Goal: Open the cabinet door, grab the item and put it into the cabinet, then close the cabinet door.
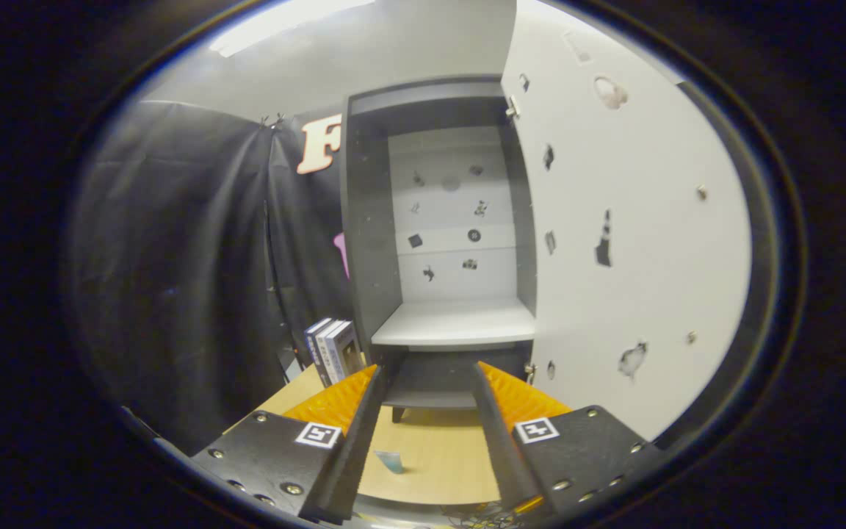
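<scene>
Your gripper (pixel 427 375) shows orange fingers (pixel 335 400) on black mounts with black-and-white square markers; the cabinet (pixel 364 242) ahead of you is dark grey with a white shelf (pixel 456 323); its open door (pixel 636 242) is white, flecked with dark marks; the bench (pixel 434 448) is pale wood.

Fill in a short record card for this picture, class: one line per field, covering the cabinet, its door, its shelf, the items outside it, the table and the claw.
cabinet: tall dark grey cabinet, standing on the table
door: white cabinet door, swung open to the cabinet's right
shelf: white shelf, bare
boxes: upright blue and white boxes, left of the cabinet
small item: pale blue flat item on the table, between the fingers
table: light wooden table
claw: orange and black claw, open, holding nothing, pointed at the cabinet
</scene>
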### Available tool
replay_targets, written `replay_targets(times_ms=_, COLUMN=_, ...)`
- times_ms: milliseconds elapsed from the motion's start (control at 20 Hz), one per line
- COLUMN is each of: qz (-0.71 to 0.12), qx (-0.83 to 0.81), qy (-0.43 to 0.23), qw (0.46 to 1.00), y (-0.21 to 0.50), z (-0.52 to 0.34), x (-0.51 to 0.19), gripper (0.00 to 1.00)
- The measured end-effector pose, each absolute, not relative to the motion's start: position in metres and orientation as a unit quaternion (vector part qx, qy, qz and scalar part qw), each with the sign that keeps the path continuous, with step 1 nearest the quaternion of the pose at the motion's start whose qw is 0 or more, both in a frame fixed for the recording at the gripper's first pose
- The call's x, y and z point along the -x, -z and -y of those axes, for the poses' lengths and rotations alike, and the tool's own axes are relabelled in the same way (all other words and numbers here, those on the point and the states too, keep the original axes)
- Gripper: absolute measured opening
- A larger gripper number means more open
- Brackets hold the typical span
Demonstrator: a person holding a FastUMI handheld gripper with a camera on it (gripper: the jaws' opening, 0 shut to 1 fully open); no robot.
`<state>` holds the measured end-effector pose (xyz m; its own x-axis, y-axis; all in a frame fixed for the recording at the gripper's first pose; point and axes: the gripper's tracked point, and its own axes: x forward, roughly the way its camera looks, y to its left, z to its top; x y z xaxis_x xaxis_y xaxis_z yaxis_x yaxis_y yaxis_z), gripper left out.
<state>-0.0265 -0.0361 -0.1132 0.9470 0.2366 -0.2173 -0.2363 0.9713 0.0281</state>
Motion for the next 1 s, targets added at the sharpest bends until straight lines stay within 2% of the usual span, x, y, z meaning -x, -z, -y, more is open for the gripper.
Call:
replay_targets(times_ms=100, qz=-0.133, qx=-0.011, qy=-0.135, qw=0.982, y=0.147, z=0.012, x=0.011, gripper=0.87)
replay_targets(times_ms=200, qz=-0.165, qx=-0.023, qy=-0.135, qw=0.977, y=0.188, z=-0.001, x=-0.005, gripper=0.94)
replay_targets(times_ms=700, qz=-0.285, qx=-0.008, qy=-0.150, qw=0.947, y=0.363, z=-0.043, x=-0.033, gripper=0.94)
replay_targets(times_ms=1000, qz=-0.327, qx=-0.002, qy=-0.148, qw=0.933, y=0.431, z=-0.050, x=-0.031, gripper=0.95)
